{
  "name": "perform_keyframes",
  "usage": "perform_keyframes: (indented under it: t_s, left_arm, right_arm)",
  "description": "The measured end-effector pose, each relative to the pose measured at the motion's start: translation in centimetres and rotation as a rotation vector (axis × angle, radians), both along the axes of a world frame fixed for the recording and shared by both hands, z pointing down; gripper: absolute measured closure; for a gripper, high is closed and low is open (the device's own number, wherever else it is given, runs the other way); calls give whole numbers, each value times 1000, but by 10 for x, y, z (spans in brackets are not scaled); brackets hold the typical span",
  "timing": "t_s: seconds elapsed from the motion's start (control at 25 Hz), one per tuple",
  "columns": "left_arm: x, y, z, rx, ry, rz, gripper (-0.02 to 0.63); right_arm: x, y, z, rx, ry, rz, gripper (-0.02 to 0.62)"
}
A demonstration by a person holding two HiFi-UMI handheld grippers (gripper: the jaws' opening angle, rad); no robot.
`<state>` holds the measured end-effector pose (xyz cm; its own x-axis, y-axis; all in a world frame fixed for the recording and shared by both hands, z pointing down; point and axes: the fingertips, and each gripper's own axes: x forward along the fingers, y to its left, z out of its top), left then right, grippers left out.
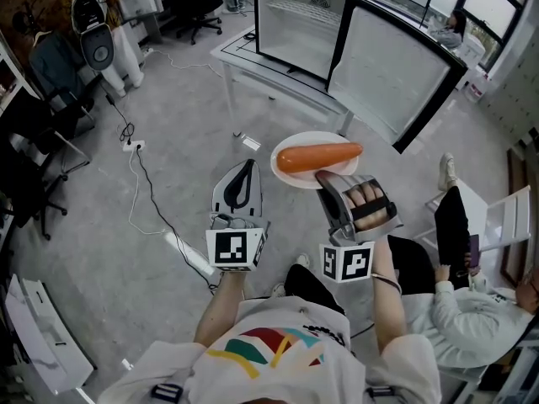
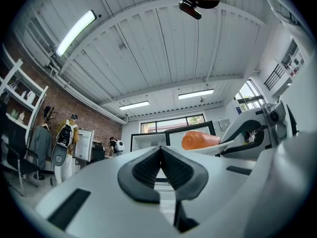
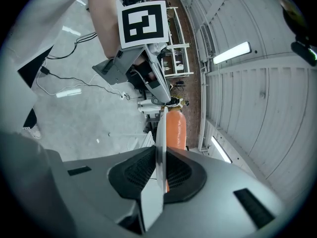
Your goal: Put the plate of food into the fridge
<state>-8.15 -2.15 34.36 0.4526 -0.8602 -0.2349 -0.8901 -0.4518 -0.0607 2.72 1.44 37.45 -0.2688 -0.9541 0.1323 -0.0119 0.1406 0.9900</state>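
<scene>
A white plate (image 1: 290, 177) carries an orange sausage-shaped food (image 1: 318, 156) and hangs in the air in front of the fridge. My right gripper (image 1: 330, 178) is shut on the plate's near rim; in the right gripper view the plate (image 3: 160, 148) runs edge-on between the pads, with the food (image 3: 174, 128) beyond. To the plate's left, my left gripper (image 1: 245, 172) is shut with nothing in it. In the left gripper view its jaws (image 2: 161, 151) meet, and the food (image 2: 199, 140) shows to the right. The fridge (image 1: 303, 23) stands ahead with its door (image 1: 389, 70) swung open.
The fridge sits on a white table (image 1: 253, 67). A cable and power strip (image 1: 133, 146) lie on the grey floor at left. A seated person (image 1: 450, 284) is close at my right. Office chairs (image 1: 38, 175) and shelving line the left side.
</scene>
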Motion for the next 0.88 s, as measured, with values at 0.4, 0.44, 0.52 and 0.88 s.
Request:
perform_keyframes:
  t_s: [0.4,0.44,0.52,0.88]
  left_arm:
    - [8,-42,-3,2,-10,-7,598]
    - [9,-48,-3,2,-12,-10,598]
    - [10,-60,-3,4,-7,-17,598]
    - [23,-119,-8,19,-16,-39,598]
  right_arm:
    - [3,-45,-1,4,0,-21,555]
    - [4,-51,-1,4,0,-25,555]
    - [6,-64,0,3,0,-34,555]
    - [21,-127,0,12,-11,-49,555]
